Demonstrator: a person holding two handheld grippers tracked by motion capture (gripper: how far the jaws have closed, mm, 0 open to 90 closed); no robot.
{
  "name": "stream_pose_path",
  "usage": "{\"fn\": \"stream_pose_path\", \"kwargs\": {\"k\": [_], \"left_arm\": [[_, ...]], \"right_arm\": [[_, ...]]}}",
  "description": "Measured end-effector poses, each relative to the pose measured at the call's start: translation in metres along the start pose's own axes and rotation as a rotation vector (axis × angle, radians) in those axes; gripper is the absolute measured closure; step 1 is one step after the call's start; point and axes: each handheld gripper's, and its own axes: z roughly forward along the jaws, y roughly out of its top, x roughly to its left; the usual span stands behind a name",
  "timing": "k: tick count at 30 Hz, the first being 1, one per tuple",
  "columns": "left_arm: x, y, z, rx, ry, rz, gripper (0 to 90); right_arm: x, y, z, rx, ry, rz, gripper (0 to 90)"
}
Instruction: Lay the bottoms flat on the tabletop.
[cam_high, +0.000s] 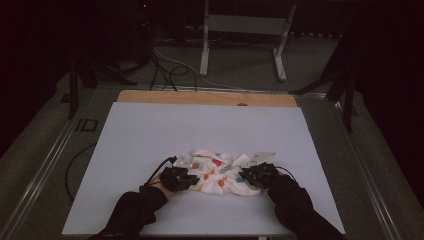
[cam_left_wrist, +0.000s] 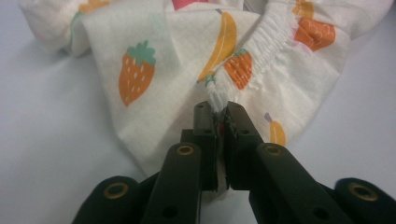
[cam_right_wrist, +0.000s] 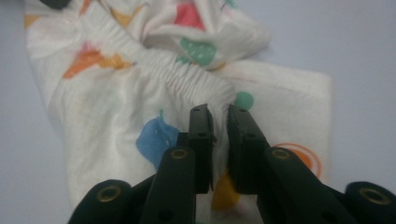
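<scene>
A small white cotton garment printed with coloured fruit (cam_high: 219, 174), gathered along an elastic band, lies crumpled on the near half of the pale white worktop (cam_high: 150, 135), between the person's two hands. The left claw (cam_high: 192, 178) sits at the garment's left edge; in the left gripper view its black jaws are pinched nearly together on the end of the ruched elastic band (cam_left_wrist: 254, 51), with a fold of white cloth caught between the pads, an orange strawberry print (cam_left_wrist: 136, 73) lying flat just to the left and a yellow banana print (cam_left_wrist: 223, 41) above. The right claw (cam_high: 246, 176) rests at the garment's right edge; in the right gripper view its jaws stand narrow, closed on the end of the gathered band (cam_right_wrist: 173, 74) with cloth showing in the slim gap between them, a blue print (cam_right_wrist: 156, 136) beside the left jaw. Dark sleeves (cam_high: 135, 210) reach in from the near edge. Beyond the worktop, black cables (cam_high: 165, 70) trail across the dim floor near a pale metal frame (cam_high: 245, 30).
</scene>
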Motion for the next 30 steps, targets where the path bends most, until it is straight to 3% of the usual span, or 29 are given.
{"fn": "stream_pose_path", "kwargs": {"k": [4,8,13,19,23,30], "left_arm": [[-0.002,0.002,-0.003,-0.028,0.015,0.003,87.1],[0.000,0.008,-0.015,-0.081,0.024,0.002,87.2],[0.001,0.025,-0.039,-0.150,0.049,0.021,87.1],[0.007,0.046,-0.062,-0.211,0.083,0.036,87.1],[0.012,0.062,-0.067,-0.214,0.124,0.065,87.0],[0.031,0.085,-0.059,-0.204,0.180,0.061,87.0]], "right_arm": [[0.000,0.003,-0.009,-0.038,-0.012,0.004,81.4],[0.001,0.009,-0.021,-0.087,-0.013,0.014,81.4],[-0.004,0.021,-0.034,-0.156,-0.027,0.012,81.3],[-0.019,0.037,-0.042,-0.219,-0.056,0.042,81.3],[-0.029,0.047,-0.044,-0.255,-0.075,0.047,81.3],[-0.048,0.061,-0.038,-0.280,-0.117,0.088,81.3]]}}
